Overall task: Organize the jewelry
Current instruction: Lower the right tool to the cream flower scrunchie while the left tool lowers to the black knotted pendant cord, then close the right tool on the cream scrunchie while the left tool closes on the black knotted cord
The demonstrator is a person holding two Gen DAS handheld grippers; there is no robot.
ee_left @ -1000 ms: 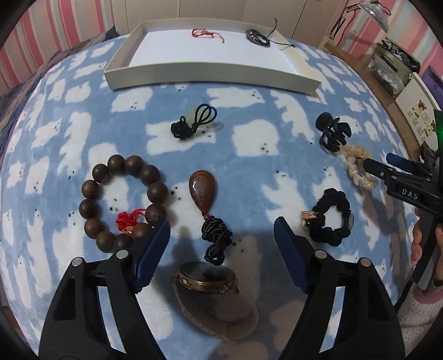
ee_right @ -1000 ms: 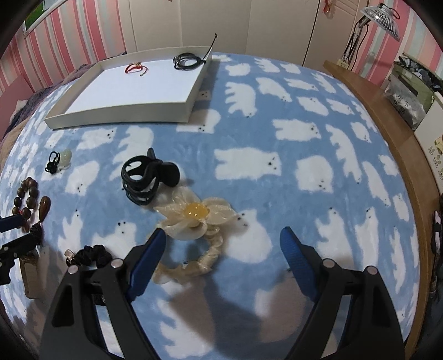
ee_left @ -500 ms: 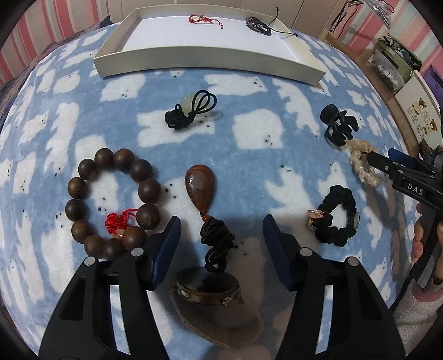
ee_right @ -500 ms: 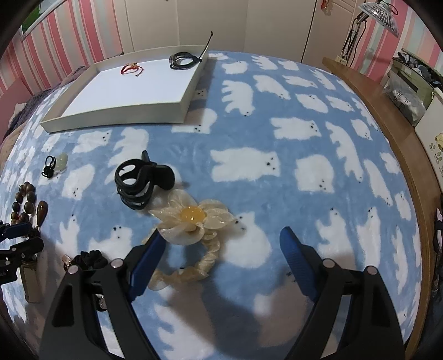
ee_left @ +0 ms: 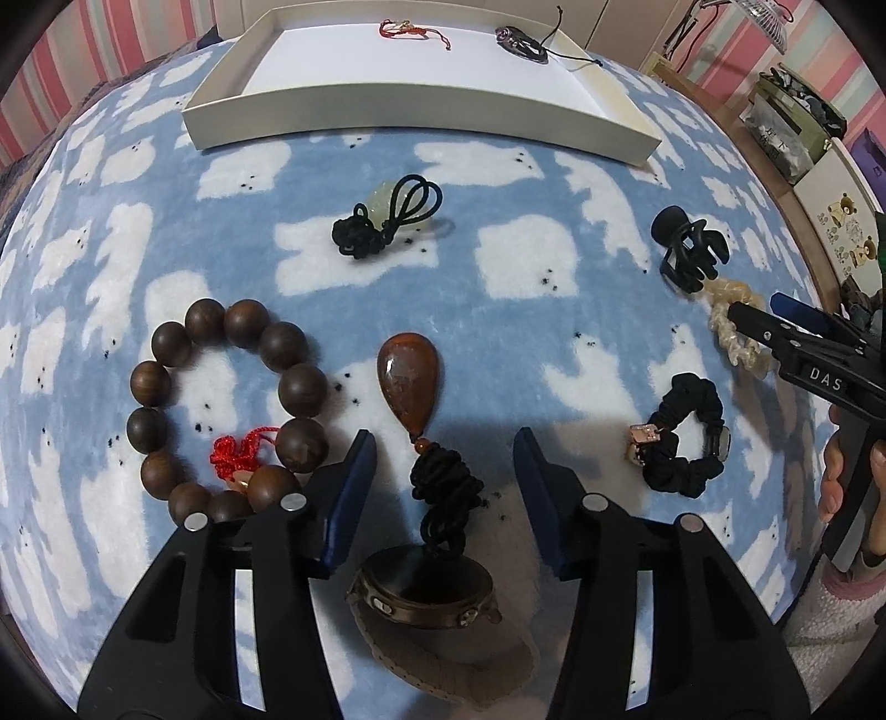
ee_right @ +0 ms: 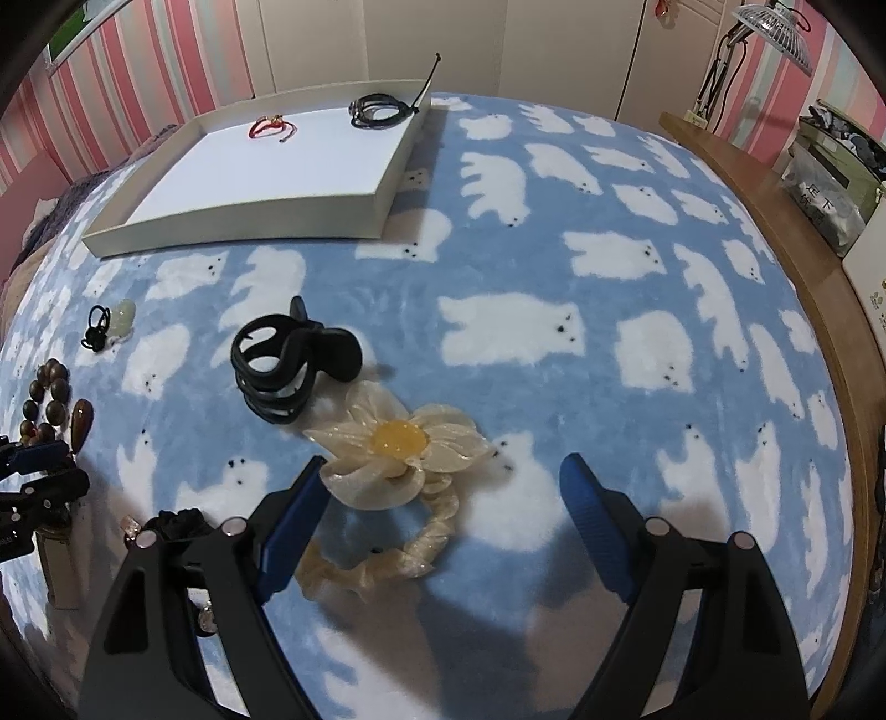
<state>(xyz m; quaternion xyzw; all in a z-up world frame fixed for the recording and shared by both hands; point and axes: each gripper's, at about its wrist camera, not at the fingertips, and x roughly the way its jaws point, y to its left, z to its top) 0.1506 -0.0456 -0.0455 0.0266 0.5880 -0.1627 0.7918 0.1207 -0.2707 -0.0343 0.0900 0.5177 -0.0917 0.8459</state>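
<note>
Closing its jaws, the left tool (ee_left: pixel 443 476) straddles the black knotted cord (ee_left: pixel 443 490) of the reddish-brown teardrop pendant (ee_left: pixel 408 382), pads not yet touching it; the pendant lies on the polar-bear blanket (ee_left: pixel 526 310) between the wooden bead bracelet (ee_left: pixel 221 410) and a black scrunchie (ee_left: pixel 686 443). The right tool (ee_right: pixel 443 498) stands wide open over the cream flower scrunchie (ee_right: pixel 398 448), holding nothing. The white tray (ee_left: pixel 421 105) sits beyond.

A reddish-brown teardrop pendant (ee_left: pixel 408 382) lies flat on the blanket, point toward the camera, its knotted black cord (ee_left: pixel 443 493) trailing onto a round brown watch (ee_left: pixel 423 587). Left of it lies a ring of dark wooden beads (ee_left: pixel 221 410) with a red tassel. Farther off sits a white tray (ee_left: pixel 421 113), holding a red string bracelet (ee_left: pixel 412 30) and a black cord piece (ee_left: pixel 523 41).
</note>
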